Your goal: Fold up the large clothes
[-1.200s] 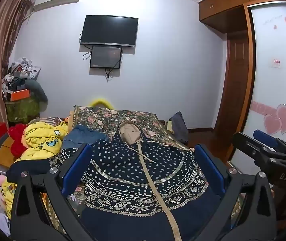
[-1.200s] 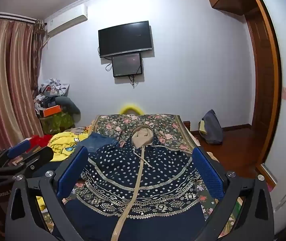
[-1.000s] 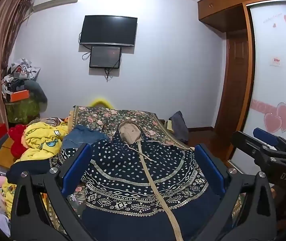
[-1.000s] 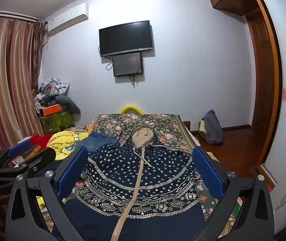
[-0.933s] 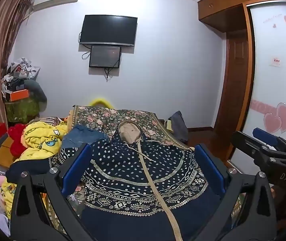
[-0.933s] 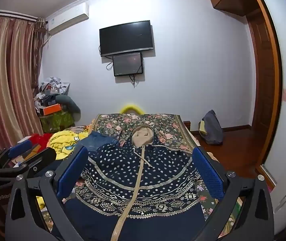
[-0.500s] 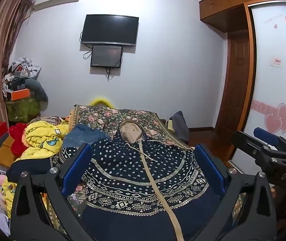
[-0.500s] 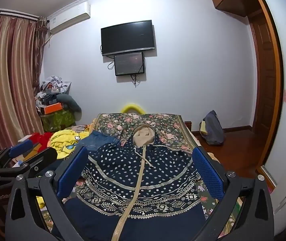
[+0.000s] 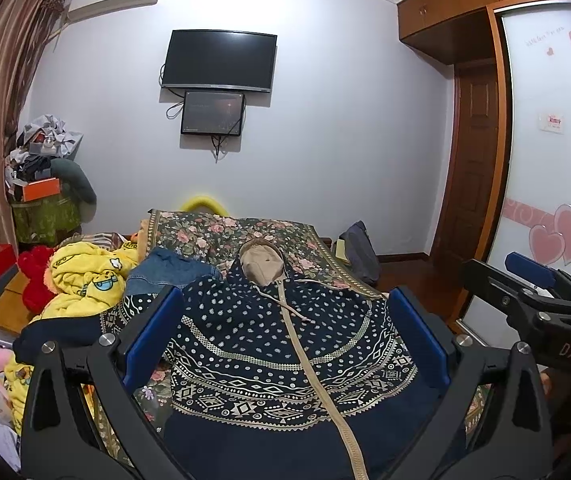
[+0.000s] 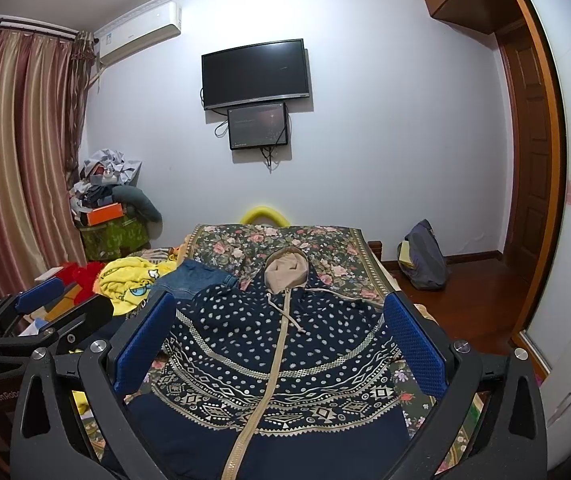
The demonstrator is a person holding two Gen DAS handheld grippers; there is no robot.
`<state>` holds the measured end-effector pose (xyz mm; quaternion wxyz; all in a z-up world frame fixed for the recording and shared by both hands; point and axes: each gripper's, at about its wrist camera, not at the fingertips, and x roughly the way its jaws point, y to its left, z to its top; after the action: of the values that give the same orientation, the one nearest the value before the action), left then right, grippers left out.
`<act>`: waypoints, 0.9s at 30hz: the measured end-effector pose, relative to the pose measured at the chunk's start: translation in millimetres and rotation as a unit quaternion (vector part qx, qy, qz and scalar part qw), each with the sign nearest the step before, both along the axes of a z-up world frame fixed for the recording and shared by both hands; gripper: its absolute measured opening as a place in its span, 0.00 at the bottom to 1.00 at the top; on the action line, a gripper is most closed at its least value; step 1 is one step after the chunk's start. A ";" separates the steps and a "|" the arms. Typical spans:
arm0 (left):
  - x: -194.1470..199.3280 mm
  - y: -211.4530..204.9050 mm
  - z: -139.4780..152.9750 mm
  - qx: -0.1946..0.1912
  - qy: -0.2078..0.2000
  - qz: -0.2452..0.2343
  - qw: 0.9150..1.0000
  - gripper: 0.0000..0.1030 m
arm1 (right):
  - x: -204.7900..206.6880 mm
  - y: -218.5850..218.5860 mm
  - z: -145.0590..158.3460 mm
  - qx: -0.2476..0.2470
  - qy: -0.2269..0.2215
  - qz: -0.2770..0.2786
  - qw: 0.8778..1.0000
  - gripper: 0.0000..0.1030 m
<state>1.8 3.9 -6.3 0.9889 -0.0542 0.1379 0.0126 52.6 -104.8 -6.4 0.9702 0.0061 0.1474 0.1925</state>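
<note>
A navy hooded jacket (image 9: 277, 344) (image 10: 281, 340) with white dots, beige patterned bands and a beige zip lies spread flat on the flowered bed cover (image 9: 221, 236) (image 10: 245, 244), its tan-lined hood pointing to the far wall. My left gripper (image 9: 285, 332) hovers open above the jacket's near part, nothing between its blue pads. My right gripper (image 10: 279, 330) is open too, held over the same spot from slightly further right. Each gripper shows at the edge of the other's view: the right gripper (image 9: 533, 296) and the left gripper (image 10: 45, 312).
A yellow cartoon garment (image 9: 85, 276), folded jeans (image 9: 173, 270) and a red plush (image 9: 35, 276) sit left of the jacket. A cluttered stand (image 9: 41, 200) is in the left corner. A dark bag (image 10: 423, 256) rests on the wooden floor at right, near the door (image 10: 533, 160).
Both grippers stay open and nearly still over the jacket, with only a slight drift of the view. The jacket has not moved.
</note>
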 end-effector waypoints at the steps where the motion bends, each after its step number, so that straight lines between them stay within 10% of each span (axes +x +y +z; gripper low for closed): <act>1: 0.0 0.1 0.0 0.000 0.000 0.000 1.000 1.00 | 0.4 -0.1 -0.4 0.000 0.000 -0.001 1.000 1.00; 27: 3.0 5.1 -3.0 -0.009 0.006 0.004 1.000 1.00 | -0.5 -2.4 1.4 0.000 0.002 -0.002 1.000 1.00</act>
<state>4.7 9.0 -9.3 0.9874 -0.0634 0.1442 0.0157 52.1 -107.2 -5.0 0.9702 0.0072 0.1497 0.1906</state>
